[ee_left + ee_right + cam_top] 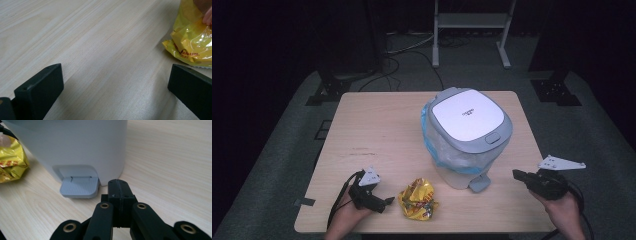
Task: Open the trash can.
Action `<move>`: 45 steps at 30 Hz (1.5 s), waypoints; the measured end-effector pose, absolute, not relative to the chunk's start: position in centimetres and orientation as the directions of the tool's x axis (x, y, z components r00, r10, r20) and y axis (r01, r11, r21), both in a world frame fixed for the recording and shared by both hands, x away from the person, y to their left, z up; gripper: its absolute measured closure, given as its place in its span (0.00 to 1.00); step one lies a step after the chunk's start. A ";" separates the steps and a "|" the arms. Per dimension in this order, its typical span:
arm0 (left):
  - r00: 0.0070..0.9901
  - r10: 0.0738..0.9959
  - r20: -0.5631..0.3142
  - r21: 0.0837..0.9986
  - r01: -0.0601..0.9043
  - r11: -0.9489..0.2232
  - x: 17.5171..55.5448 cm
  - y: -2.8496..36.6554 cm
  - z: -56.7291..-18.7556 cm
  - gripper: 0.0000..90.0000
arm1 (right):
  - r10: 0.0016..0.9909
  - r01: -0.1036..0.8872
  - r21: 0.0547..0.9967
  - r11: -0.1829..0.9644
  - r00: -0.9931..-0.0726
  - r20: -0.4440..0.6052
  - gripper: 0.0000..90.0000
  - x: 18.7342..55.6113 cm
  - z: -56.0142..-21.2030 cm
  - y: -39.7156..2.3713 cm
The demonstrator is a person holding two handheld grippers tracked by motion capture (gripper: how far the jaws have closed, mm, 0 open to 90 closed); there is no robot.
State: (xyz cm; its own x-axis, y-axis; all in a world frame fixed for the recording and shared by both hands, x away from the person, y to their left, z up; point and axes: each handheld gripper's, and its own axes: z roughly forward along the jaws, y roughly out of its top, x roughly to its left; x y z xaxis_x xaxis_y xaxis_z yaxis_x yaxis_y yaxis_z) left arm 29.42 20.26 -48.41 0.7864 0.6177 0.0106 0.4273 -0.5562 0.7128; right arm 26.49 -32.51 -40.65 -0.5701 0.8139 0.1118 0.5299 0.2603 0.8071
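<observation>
Wooden table (377, 125); yellow wrapper (417, 199) just beside gaping left tongs (388, 201); right tongs (515, 174) closed, empty.

Glossy crinkled yellow wrapper (190, 37) is lying beside the matt black jaws; pale wood-grain table (100, 50) is looking smooth.

Bright overhead light on the table (377, 125), dark surroundings, soft shadows.

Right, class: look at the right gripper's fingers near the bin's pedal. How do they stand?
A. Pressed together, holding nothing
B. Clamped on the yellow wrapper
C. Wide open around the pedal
A: the right gripper has its fingers pressed together, short of the grey pedal, nothing between them.
</observation>
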 end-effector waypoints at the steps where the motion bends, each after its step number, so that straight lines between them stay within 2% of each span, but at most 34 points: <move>1: 0.787 0.617 0.011 0.712 0.427 -0.557 29.4 20.3 -48.4 0.00 | 0.808 0.520 0.812 0.263 -0.579 0.109 1.00 26.4 -40.2 -32.5; 45: 0.788 0.616 0.013 0.712 0.425 -0.559 29.4 20.3 -48.4 0.00 | 0.736 0.321 0.927 0.195 -0.672 0.077 1.00 25.7 -30.1 -31.2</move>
